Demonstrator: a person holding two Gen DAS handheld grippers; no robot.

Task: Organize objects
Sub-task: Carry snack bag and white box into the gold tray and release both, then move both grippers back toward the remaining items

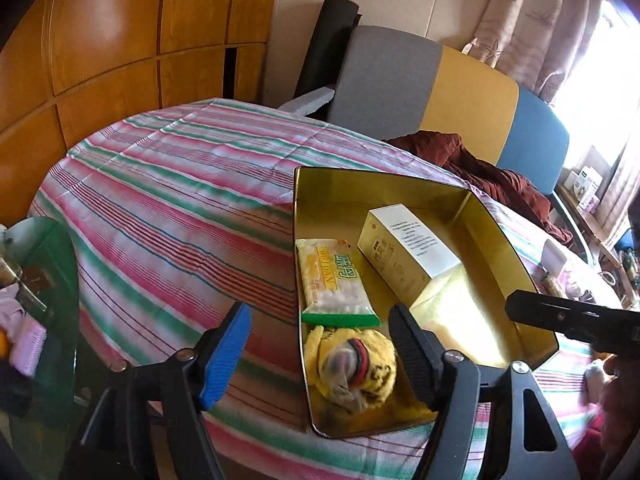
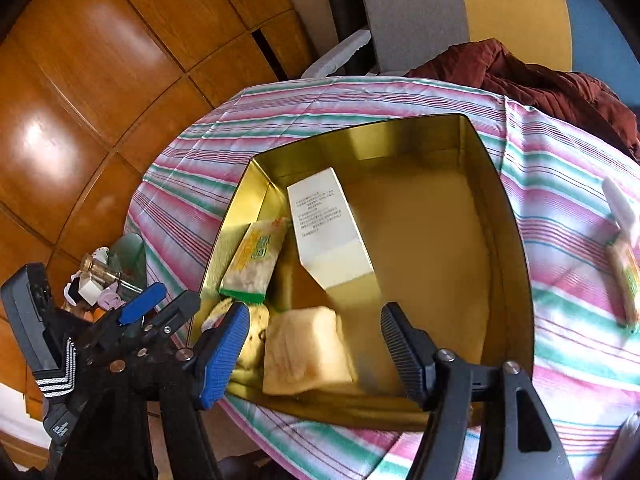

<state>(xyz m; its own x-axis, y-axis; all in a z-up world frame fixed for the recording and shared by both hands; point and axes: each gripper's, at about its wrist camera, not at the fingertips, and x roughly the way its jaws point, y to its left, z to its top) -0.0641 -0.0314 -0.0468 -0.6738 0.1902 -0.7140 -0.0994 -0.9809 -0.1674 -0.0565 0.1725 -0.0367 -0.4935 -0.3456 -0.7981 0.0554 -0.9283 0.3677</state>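
Note:
A gold metal tin (image 1: 492,232) (image 2: 508,216) sits open on the striped tablecloth. Inside lie a white and gold carton (image 1: 408,248) (image 2: 324,232), a yellow-green snack packet (image 1: 336,284) (image 2: 256,256) and a yellow tiger plush (image 1: 352,368) (image 2: 252,328). In the right wrist view a pale yellow wrapped item (image 2: 304,352), blurred, lies in the tin's near end between my right gripper's jaws. My right gripper (image 2: 316,352) is open above it. My left gripper (image 1: 320,356) is open and empty, straddling the tin's near left wall beside the plush.
The striped tablecloth (image 1: 168,200) covers a round table. Another snack packet (image 2: 624,280) and a white item (image 2: 620,208) lie on the cloth right of the tin. A dark red garment (image 1: 500,172) lies on the chairs behind. A glass side table (image 1: 36,280) with clutter stands at left.

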